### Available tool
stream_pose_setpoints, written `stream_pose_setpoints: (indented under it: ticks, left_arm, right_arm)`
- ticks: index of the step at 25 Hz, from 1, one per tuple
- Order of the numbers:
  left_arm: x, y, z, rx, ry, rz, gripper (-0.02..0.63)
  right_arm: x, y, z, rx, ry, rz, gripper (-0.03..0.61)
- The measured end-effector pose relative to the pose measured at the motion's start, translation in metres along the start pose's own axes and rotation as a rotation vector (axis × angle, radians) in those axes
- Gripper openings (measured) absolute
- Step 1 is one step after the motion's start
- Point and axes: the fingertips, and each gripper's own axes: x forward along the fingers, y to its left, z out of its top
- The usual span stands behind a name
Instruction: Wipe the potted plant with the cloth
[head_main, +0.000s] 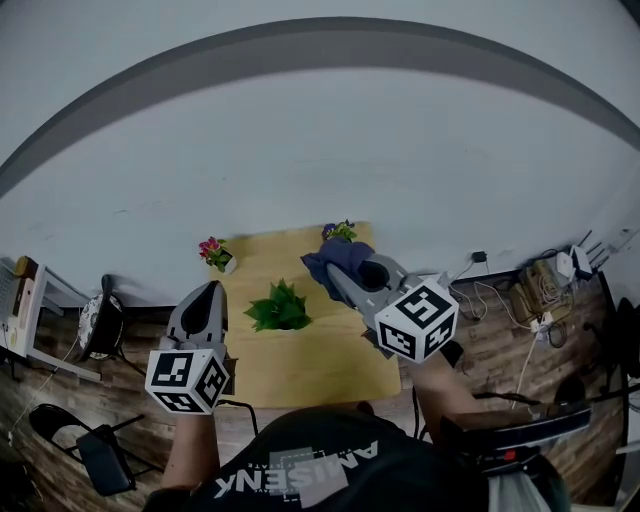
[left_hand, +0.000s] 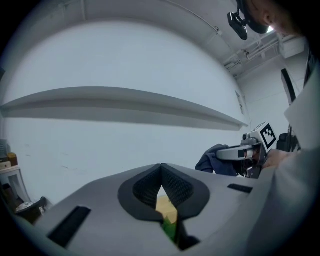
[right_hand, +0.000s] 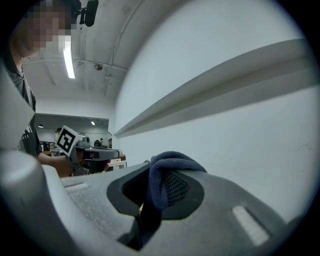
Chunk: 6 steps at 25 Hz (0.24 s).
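A green leafy potted plant (head_main: 280, 307) stands in the middle of a small wooden table (head_main: 300, 365). My right gripper (head_main: 338, 276) is shut on a dark blue cloth (head_main: 338, 258), held over the table's back right part, to the right of the plant and apart from it. In the right gripper view the cloth (right_hand: 167, 172) drapes over the jaws of the right gripper (right_hand: 152, 196). My left gripper (head_main: 208, 292) hovers by the table's left edge, shut and empty. In the left gripper view a sliver of plant (left_hand: 169, 227) shows past the closed left gripper (left_hand: 161, 187).
A pink-flowered pot (head_main: 215, 253) stands at the table's back left corner and a purple-flowered pot (head_main: 340, 231) at the back right. A white wall rises right behind the table. A black chair (head_main: 100, 455) and shelf (head_main: 25, 300) stand at left; cables and a power strip (head_main: 540, 290) lie at right.
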Motion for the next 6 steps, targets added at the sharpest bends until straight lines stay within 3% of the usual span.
stream_pose_setpoints:
  ticks: [6]
  left_arm:
    - [0.0, 0.021, -0.021, -0.037, 0.091, 0.058, 0.002]
  right_arm:
    - [0.001, 0.001, -0.004, -0.006, 0.019, -0.01, 0.043]
